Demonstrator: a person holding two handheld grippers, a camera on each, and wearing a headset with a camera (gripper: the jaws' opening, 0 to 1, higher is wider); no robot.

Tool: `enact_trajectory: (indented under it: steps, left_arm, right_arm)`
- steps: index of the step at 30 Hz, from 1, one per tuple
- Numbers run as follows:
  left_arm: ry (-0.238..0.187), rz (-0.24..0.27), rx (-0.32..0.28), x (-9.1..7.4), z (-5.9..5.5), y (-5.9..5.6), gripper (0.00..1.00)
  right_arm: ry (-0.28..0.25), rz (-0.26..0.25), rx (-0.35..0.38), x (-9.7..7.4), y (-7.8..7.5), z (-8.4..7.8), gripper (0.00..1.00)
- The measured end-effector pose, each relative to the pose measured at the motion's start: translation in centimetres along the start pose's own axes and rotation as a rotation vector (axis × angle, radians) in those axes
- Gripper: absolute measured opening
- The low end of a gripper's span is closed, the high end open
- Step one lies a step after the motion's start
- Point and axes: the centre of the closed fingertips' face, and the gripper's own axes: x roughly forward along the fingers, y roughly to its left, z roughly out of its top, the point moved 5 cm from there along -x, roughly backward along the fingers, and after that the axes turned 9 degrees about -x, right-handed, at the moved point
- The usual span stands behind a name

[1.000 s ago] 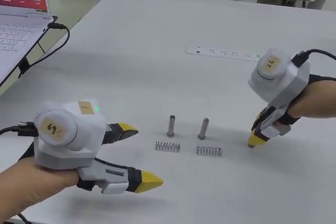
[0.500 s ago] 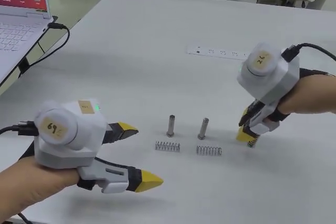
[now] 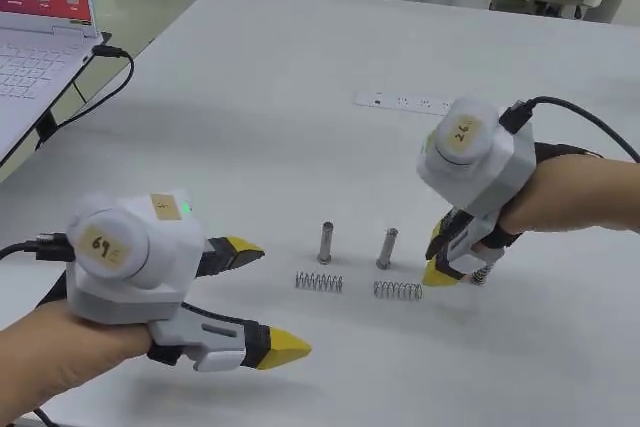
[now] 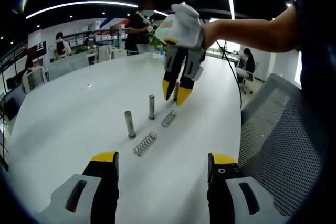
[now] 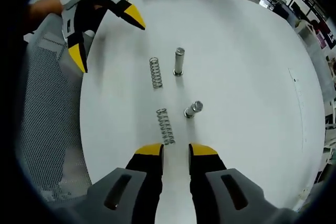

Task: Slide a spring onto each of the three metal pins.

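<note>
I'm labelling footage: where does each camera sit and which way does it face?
Head view: on the headset, looking forward and down at the workbench; left hand-held gripper, right hand-held gripper and the person's arms show.
Left gripper view: rides the left hand-held gripper, facing along its open jaws toward the right one.
Right gripper view: rides the right hand-held gripper, looking down its jaws toward the left one.
Shared: both gripper views see two bare pins and two loose springs.

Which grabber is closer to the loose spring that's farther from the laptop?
The right gripper. Its tips hover just beside that spring, not touching it. The left gripper is farther off, beyond the other loose spring.
</note>
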Motion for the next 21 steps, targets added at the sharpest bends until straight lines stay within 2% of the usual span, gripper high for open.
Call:
enact_trajectory:
  steps: [8,10,21]
  left_arm:
    - [0.002,-0.003,0.001,0.0,0.1,-0.1,0.64]
    - [0.004,-0.004,0.001,0.0,0.0,-0.1,0.64]
    - [0.007,-0.009,-0.001,-0.1,-0.1,-0.2,0.64]
  right_arm:
    - [0.007,0.018,-0.037,1.2,0.5,0.3,0.14]
    - [0.023,0.013,-0.053,1.5,0.4,0.1,0.13]
    - [0.033,0.029,-0.062,2.5,0.7,0.2,0.11]
